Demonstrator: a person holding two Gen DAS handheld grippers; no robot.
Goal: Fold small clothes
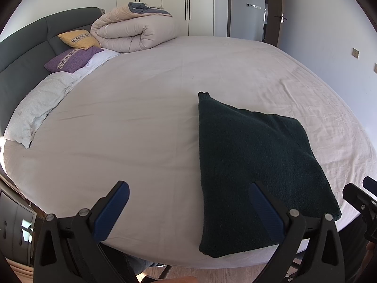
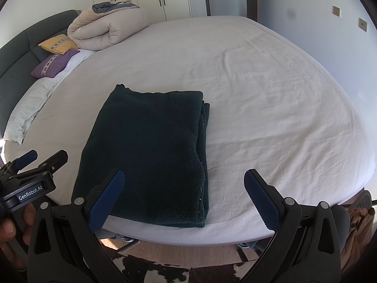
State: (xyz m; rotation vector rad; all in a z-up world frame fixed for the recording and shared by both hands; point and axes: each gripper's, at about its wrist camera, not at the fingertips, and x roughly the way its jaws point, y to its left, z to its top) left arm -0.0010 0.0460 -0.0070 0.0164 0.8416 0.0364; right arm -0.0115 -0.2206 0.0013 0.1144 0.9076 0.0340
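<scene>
Far left on the bed (image 2: pixel 259 75), along the grey headboard (image 1: pixel 21 54): a pale pillow (image 1: pixel 35 108), then a purple cushion (image 1: pixel 70 59), a yellow cushion (image 1: pixel 77 39) behind it, and a rolled beige duvet (image 1: pixel 134 33) by the white wardrobe (image 1: pixel 174 2).

Left gripper (image 1: pixel 188 208): jaws wide apart, nothing in them, hovering over the near edge of the bed. Its left blue finger (image 1: pixel 112 212) is over bare sheet; the right one overlaps the near left part of the sweater in that view, contact can't be told.

Dark green sweater (image 2: pixel 148 155): folded into a neat rectangle, lying flat near the bed's front edge, layered edges showing on its right side. It sits btwn the two grippers.

Right gripper (image 2: pixel 186 198): also wide open and empty, above the near right corner of the sweater; left finger over the fabric, right finger over plain sheet.

A hand (image 2: pixel 14 226) holds the left gripper's handle at the right-wrist view's left edge. Door (image 1: pixel 275 9) at the back right.
</scene>
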